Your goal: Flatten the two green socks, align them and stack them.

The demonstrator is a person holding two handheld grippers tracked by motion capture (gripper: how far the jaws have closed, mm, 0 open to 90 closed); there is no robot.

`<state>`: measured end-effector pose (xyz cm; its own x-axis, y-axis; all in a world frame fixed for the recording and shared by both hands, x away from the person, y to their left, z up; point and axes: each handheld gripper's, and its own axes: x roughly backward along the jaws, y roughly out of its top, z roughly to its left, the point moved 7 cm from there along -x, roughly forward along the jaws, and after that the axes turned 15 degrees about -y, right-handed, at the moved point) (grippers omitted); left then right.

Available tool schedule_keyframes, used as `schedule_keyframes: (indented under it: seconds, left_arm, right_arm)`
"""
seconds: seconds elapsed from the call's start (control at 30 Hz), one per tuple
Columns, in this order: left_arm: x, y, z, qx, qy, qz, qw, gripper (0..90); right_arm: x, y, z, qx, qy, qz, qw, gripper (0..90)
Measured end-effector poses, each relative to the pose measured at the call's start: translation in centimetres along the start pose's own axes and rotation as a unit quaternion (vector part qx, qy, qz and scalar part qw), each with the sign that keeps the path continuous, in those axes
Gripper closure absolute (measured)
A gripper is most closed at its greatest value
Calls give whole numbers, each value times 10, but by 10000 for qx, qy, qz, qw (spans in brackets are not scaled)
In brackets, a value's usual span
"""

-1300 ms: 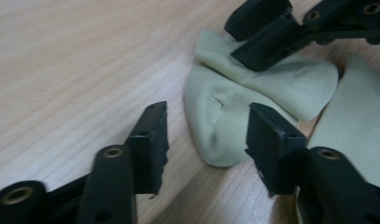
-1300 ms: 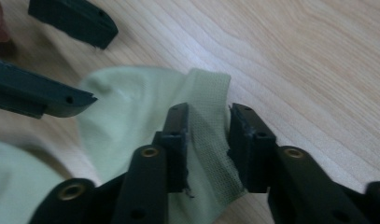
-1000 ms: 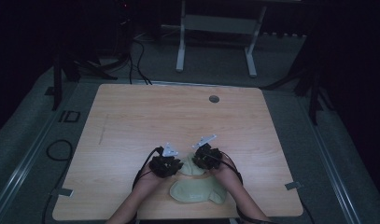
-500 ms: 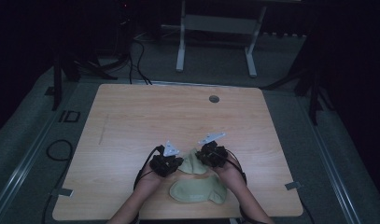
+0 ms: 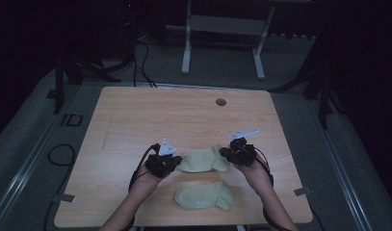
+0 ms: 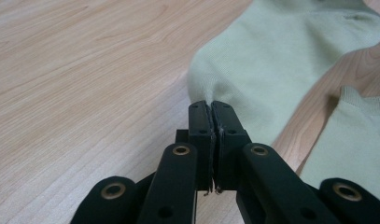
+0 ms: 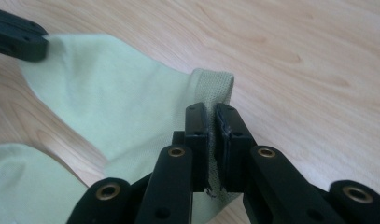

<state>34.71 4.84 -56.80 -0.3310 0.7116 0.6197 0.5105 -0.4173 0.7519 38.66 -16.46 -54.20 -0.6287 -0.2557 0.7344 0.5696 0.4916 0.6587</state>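
A: The left claw (image 6: 211,109) has its jaws pressed together on the edge of the upper sock (image 6: 290,60), at what looks like the toe end. The fabric puckers right where the jaws meet.

B: And the right claw (image 7: 211,114)?

A: It pinches the ribbed cuff of the same sock (image 7: 117,102). A strip of the knit runs down between its jaws. At the top left of the right gripper view, the dark tip of the other claw sits on the sock's far end.

B: So one sock is held at both ends. Where on the desk (image 5: 184,115)?

A: In the near half, stretched between the left claw (image 5: 176,161) and the right claw (image 5: 226,153). Whether it lies on the wood or is lifted a little, I cannot tell.

B: How many socks in all?

A: Two. The lower sock (image 5: 204,196) lies flat nearer the person's edge, just below the held upper sock (image 5: 204,159), with bare wood between them. Both are pale green ankle socks, plain, with a ribbed band at the opening.

B: Anything else on the desk?

A: A small round grommet (image 5: 221,102) near the far edge. The rest is bare, light wood grain. Nothing stands between the claws and the socks.

B: And around it?

A: Grey carpet, dark cables on the floor at the far left, and a white frame (image 5: 222,38) with two legs beyond the desk. A forearm comes in from the bottom behind each claw.
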Motion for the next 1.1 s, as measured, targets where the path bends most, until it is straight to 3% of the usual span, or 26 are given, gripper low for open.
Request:
schedule_keyframes:
  seconds: [0.1,0.27,0.53,0.6,0.7,0.87,1.0,1.1]
  left_arm:
    - [-6,-3,2,1,-24,78,10000,873]
    - [-23,-13,11,172,-65,228,9996,873]
    - [-39,-23,10,262,-181,299,9990,871]
    - [-39,-23,11,270,-150,292,9991,845]
    - [-32,-17,12,162,-62,71,9998,659]
    - [-27,-8,3,58,-127,-45,9999,680]
    - [-33,-2,-11,-155,-153,-50,9997,738]
    - [-43,-5,-15,-173,-296,188,9992,758]
  right_arm:
    - [-5,-5,-4,-39,-32,81,10000,830]
    - [-26,-19,-8,-84,5,353,9993,824]
    - [-46,-39,-14,-125,-24,695,9975,812]
    - [-46,-40,-16,-146,-58,742,9971,713]
    - [-41,-37,-22,-264,-151,642,9975,629]
    - [-28,-31,-20,-264,-116,496,9984,623]
    - [-20,-31,-5,-148,23,433,9990,613]
    - [-20,-36,5,-1,77,440,9990,623]
